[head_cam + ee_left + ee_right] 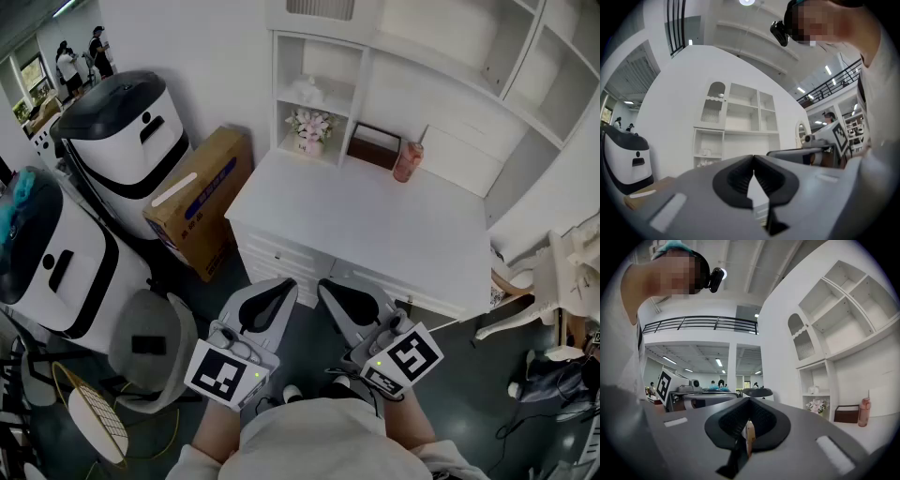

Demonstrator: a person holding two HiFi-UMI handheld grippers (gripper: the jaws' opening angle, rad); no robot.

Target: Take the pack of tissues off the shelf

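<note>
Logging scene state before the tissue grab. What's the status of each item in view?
left gripper: shut, empty
right gripper: shut, empty
pack of tissues: on the upper shelf, untouched
flower pot: upright in the cubby below
pink bottle: upright on the desk
desk drawers: closed
cardboard box: closed, on the floor beside the desk

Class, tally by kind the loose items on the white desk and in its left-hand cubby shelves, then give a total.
Flower pot: 1
Pink bottle: 1
Brown box: 1
White item on the upper cubby shelf: 1
Total: 4
</note>
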